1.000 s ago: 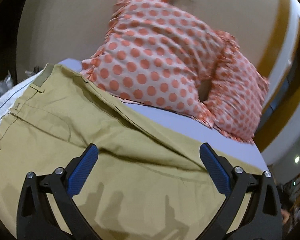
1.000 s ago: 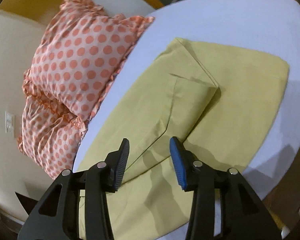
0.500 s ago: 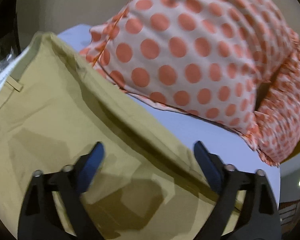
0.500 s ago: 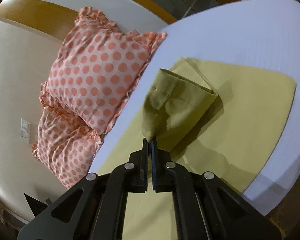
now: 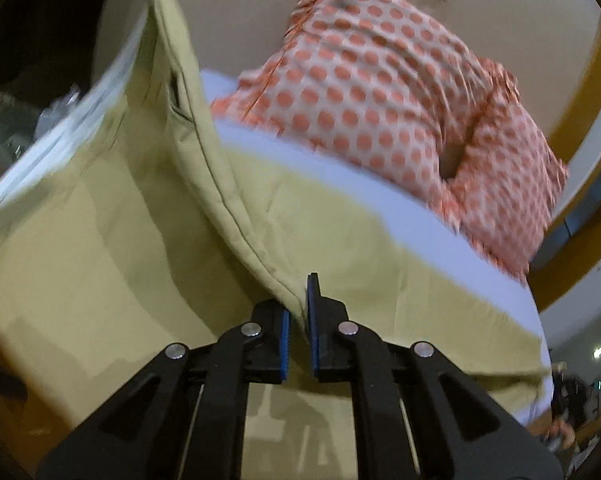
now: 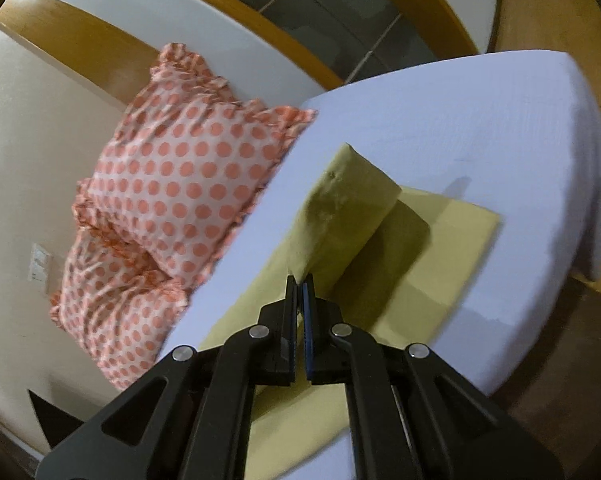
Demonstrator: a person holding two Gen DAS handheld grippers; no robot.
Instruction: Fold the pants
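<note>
Left view motion-blurred. Pants point(image 5: 100, 248): khaki, seamed edge pinched in left gripper point(image 5: 299, 312); right gripper point(image 6: 300, 292) clamped on lifted leg fold ahead, remainder flat on bed point(image 6: 480, 120).

Two white pillows point(image 6: 180, 184) with orange polka dots and frilled edges are leaning against the cream wall point(image 6: 28, 152) at the far left of the bed, one lying partly over the other. A pale lavender sheet point(image 6: 480, 120) is covering the mattress, running out to the far right corner. A curved wooden band point(image 6: 80, 44) is running along the wall beyond the pillows, and a white switch plate point(image 6: 39, 266) is sitting on the wall at the left. Wooden flooring point(image 6: 540, 4) is showing at the far right.
</note>
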